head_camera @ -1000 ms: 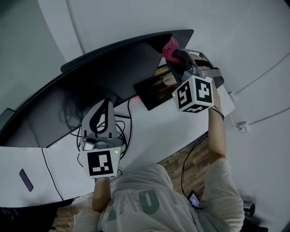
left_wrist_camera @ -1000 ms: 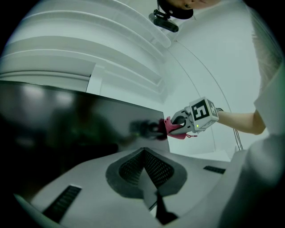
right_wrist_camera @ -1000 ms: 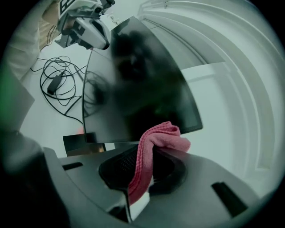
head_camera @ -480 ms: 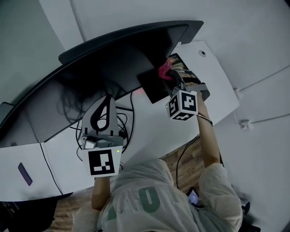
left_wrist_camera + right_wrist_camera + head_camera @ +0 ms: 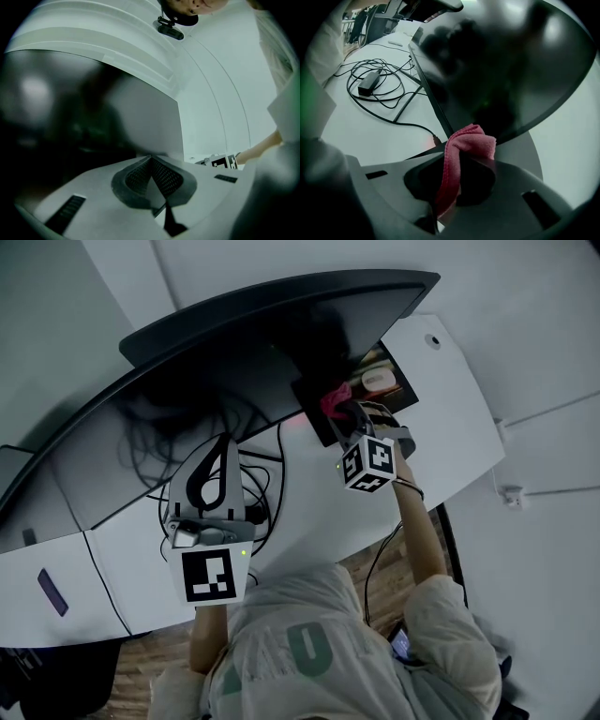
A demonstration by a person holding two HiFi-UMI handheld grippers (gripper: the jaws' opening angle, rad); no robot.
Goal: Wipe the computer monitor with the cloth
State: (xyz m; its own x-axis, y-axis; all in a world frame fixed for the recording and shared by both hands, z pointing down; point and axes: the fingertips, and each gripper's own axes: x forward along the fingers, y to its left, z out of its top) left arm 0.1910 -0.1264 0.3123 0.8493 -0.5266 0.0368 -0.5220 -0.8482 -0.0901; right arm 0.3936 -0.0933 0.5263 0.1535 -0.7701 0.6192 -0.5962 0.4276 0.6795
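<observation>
The wide curved black monitor (image 5: 244, 352) stands across the white desk (image 5: 441, 418). My right gripper (image 5: 343, 414) is shut on a pink cloth (image 5: 332, 399), which sits against the lower right part of the screen. In the right gripper view the cloth (image 5: 465, 144) bulges out of the gripper (image 5: 461, 164) just under the monitor's (image 5: 506, 70) bottom edge. My left gripper (image 5: 223, 446) hovers shut and empty over the desk in front of the screen's middle. In the left gripper view its tips (image 5: 151, 160) meet, with the dark monitor (image 5: 70, 108) at the left.
Black cables (image 5: 251, 495) lie tangled under the monitor, with a power adapter (image 5: 368, 83) among them. A dark pad (image 5: 401, 390) carrying a small white item lies behind the right gripper. A purple phone (image 5: 52, 600) rests at the desk's left front.
The right gripper has carried the pink cloth down the screen's right part, from near the top edge to the bottom edge. The left gripper has barely moved.
</observation>
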